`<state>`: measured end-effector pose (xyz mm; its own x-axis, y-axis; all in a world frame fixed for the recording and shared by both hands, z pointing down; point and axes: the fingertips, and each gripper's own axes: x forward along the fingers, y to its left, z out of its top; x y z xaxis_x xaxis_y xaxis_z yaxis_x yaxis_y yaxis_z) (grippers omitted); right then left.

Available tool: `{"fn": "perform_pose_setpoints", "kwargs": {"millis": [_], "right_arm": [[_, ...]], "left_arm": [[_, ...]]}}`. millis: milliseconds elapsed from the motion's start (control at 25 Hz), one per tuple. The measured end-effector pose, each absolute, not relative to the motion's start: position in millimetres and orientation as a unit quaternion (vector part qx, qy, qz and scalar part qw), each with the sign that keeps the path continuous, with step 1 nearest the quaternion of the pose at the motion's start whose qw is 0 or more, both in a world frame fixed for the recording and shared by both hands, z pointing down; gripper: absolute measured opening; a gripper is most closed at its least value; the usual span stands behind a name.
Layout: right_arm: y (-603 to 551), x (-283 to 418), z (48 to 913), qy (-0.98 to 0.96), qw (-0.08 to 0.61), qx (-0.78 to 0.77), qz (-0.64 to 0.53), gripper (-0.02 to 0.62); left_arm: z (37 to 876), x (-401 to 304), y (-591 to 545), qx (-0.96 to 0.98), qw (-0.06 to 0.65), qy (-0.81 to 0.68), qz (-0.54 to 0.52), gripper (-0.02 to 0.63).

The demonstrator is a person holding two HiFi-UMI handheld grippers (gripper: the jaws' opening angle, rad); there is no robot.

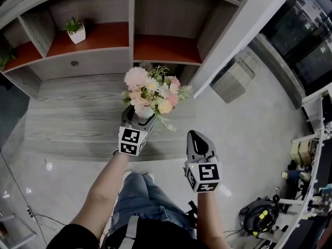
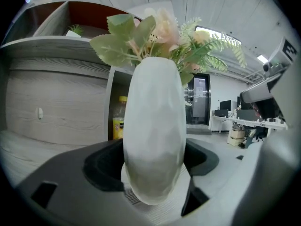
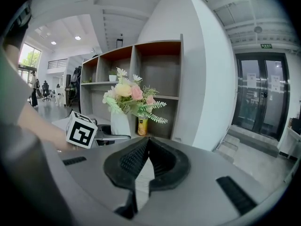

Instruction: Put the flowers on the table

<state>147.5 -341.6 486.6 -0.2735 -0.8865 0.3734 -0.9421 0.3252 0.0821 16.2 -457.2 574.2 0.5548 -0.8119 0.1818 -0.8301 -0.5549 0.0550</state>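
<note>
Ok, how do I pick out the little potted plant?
Start at the grey shelf unit at the head view's top. On the reddish board left of its central upright stands a small green plant in a white pot: leaves only, unlike the pink bouquet.

The vase (image 2: pixel 154 140) in the middle of the left gripper view is white and matt, faintly dimpled like unglazed ceramic. The flowers (image 1: pixel 151 91) look like cloth and plastic. The table (image 1: pixel 72 118), centre left in the head view, is matt grey wood grain. The shelf boards (image 1: pixel 98 35) above it are smooth red-brown. The floor (image 1: pixel 244 154) at right is glossy tile. The right gripper (image 3: pixel 147 140) is matt grey plastic with black ribbed pads (image 3: pixel 129 161).
</note>
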Motion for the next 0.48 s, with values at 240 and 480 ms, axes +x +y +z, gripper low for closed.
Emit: {"fn": "perform_pose_setpoints", "kwargs": {"millis": [240,480], "right_arm": [[-333,149,494,-0.792,0.188,0.575,0.082,0.015],[-338,148,494,-0.792,0.191,0.574,0.083,0.015]], "left_arm": [[597,21,-450,0.883,0.061,-0.455,0.097,0.371],[601,20,-451,0.884,0.051,-0.456,0.093,0.371]]}}
